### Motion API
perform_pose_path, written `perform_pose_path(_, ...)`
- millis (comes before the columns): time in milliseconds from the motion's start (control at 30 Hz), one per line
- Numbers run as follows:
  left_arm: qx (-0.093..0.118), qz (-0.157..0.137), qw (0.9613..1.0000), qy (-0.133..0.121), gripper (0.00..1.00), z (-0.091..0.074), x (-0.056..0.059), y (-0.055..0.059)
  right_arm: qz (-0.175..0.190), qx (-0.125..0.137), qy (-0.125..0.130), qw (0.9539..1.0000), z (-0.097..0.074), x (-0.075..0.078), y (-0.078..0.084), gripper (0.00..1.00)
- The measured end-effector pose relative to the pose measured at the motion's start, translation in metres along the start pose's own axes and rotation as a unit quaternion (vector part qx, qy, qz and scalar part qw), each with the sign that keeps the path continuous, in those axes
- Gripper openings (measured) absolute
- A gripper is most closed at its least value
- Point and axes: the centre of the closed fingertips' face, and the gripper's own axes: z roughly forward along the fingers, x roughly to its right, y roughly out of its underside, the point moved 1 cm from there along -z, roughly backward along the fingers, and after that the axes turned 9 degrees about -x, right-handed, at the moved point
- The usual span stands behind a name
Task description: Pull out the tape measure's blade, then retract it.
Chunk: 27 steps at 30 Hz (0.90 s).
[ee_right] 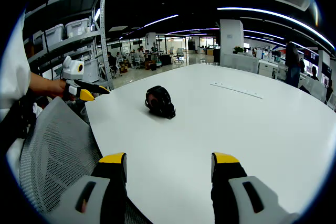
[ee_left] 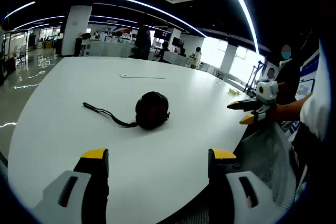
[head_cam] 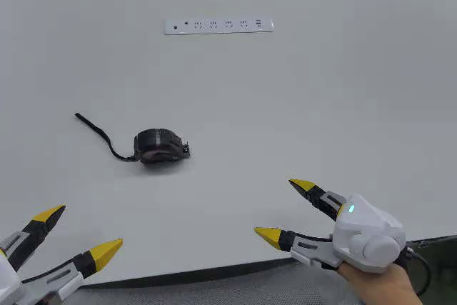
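Head view: a black tape measure (head_cam: 161,146) lies on the white desk (head_cam: 321,91), left of centre and touched by neither tool. Its black wrist strap (head_cam: 100,136) trails from the case toward 10 o'clock and lies flat on the surface. A small tab pokes out at the case's 3 o'clock side; whether it is the blade's hook is too small to tell. Well beyond it, at about 1 o'clock from the case, a white power strip (head_cam: 218,26) lies across the far part of the desk.

The left hand-held gripper (head_cam: 78,230) hangs over the near edge at 7 o'clock from the tape measure, its yellow-tipped jaws spread wide and holding nothing. The right hand-held gripper (head_cam: 284,209) sits at 4 o'clock from the case, also gaping and empty, with a hand under its white body. Bare desk lies between each tool and the case.

In the left gripper view the tape measure sits dead ahead at 12 o'clock between the jaws, with the other tool at 3 o'clock. In the right gripper view it lies at 12 o'clock too; a grey mesh chair back (ee_right: 58,150) fills the 8 o'clock side below the desk edge, and a shelving rack with bins (ee_right: 79,30) rises at 10 o'clock.
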Motion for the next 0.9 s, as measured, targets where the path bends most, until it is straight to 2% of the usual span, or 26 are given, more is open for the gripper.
perform_pose_path(133, -0.007, 0.009, 0.9999, 0.003, 0.75, 0.0021, 0.0047, 0.0016, 0.006, 0.000, 0.003, 1.0000, -0.0004, 0.0000, 0.0018, 0.66)
perform_pose_path(367, -0.001, 0.012, 0.9999, 0.004, 0.75, 0.0032, 0.0066, -0.0016, 0.003, 0.000, 0.003, 1.0000, -0.0007, -0.0005, 0.0021, 0.66)
perform_pose_path(800, 0.003, -0.001, 1.0000, -0.001, 0.75, 0.0002, 0.0020, -0.0023, 0.008, 0.002, 0.001, 1.0000, 0.0051, -0.0013, 0.0012, 0.66)
perform_pose_path(900, 0.003, 0.002, 1.0000, 0.000, 0.75, 0.0012, 0.0038, -0.0030, 0.011, 0.004, 0.000, 0.9999, 0.0049, -0.0010, 0.0015, 0.66)
